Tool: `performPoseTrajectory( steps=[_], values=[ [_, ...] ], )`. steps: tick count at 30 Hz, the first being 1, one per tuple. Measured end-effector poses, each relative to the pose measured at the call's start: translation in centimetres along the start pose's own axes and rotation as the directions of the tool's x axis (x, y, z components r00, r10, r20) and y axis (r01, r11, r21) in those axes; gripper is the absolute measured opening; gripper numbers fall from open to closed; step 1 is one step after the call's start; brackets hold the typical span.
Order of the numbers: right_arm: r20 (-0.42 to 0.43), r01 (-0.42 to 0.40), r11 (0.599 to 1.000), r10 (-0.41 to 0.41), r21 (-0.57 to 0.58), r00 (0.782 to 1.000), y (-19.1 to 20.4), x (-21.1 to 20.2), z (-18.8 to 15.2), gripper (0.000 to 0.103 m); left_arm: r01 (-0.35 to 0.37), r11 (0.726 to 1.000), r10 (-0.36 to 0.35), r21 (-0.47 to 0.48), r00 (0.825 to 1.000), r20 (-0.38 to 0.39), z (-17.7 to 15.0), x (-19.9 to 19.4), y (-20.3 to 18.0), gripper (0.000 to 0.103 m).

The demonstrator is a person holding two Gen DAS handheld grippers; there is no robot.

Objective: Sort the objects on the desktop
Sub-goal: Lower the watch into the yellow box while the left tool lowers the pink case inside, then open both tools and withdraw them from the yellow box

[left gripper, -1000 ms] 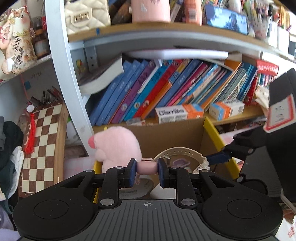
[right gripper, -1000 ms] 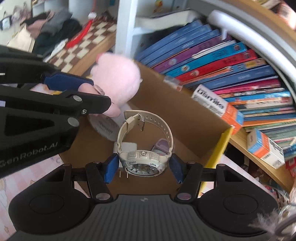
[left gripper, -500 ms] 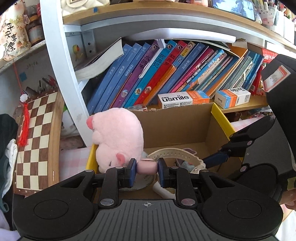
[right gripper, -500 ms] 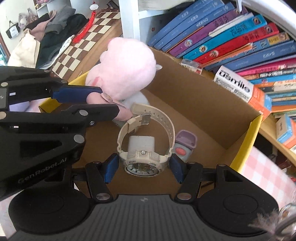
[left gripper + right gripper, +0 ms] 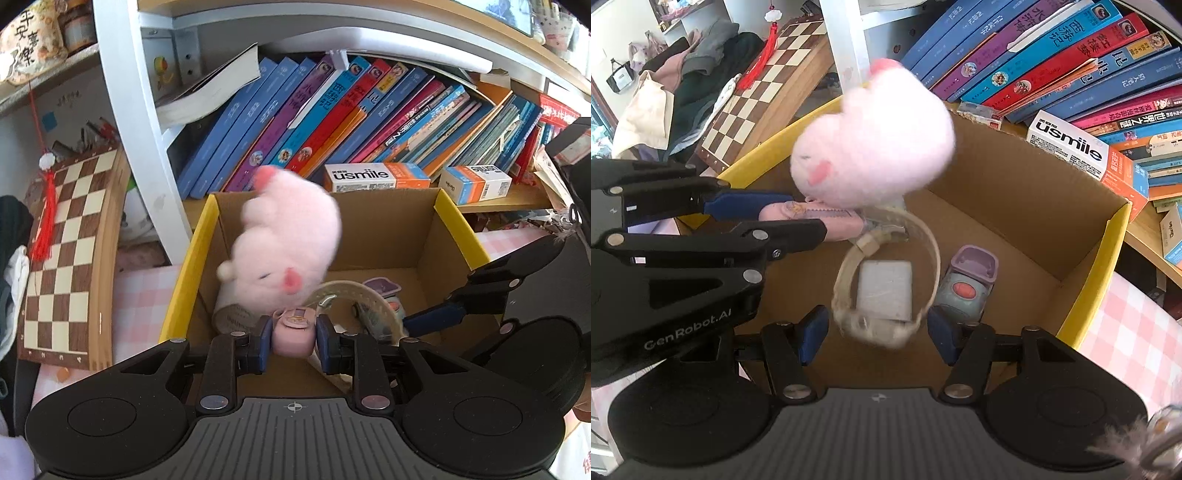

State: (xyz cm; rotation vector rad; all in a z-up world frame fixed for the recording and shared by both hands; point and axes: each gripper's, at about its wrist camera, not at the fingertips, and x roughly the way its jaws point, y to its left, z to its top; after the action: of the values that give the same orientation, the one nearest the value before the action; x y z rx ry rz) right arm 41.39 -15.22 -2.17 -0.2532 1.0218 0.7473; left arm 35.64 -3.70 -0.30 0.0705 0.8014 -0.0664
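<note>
While both reach over the cardboard box (image 5: 1027,173), left gripper (image 5: 294,338) pinches pink case (image 5: 294,329), right gripper (image 5: 877,334) spread, watch (image 5: 886,280) loose between.

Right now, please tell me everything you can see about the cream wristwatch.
The cream wristwatch looks like a plastic sports watch, its strap buckled into a closed loop with a metal buckle at the far end. It is blurred by motion. It sits between the blue pads of the right gripper, whose jaws stand apart from the case with a gap on each side, above the floor of the cardboard box. The pink plush toy overlaps the strap's far end; contact cannot be told.
</note>
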Motion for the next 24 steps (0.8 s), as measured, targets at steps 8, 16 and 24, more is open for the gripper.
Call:
performPoseTrajectory(
  steps=[8,16,24],
  values=[
    [0.017,0.02,1.0,-0.02,-0.006,1.0,0.3,-0.3,0.0,0.064,-0.02,1.0,0.02,0.017,1.0,-0.006,-0.2,-0.3,0.2,0.029],
    [0.063,0.051,0.999,-0.051,-0.003,0.997,0.9,-1.7,0.2,0.083,-0.026,0.999,0.026,-0.026,0.999,0.023,-0.1,-1.5,1.2,0.058],
    [0.125,0.101,0.995,-0.099,-0.01,0.987,2.1,-4.6,-0.2,0.084,-0.038,0.999,0.04,-0.033,0.995,0.088,0.1,-3.8,1.2,0.073]
  ],
)
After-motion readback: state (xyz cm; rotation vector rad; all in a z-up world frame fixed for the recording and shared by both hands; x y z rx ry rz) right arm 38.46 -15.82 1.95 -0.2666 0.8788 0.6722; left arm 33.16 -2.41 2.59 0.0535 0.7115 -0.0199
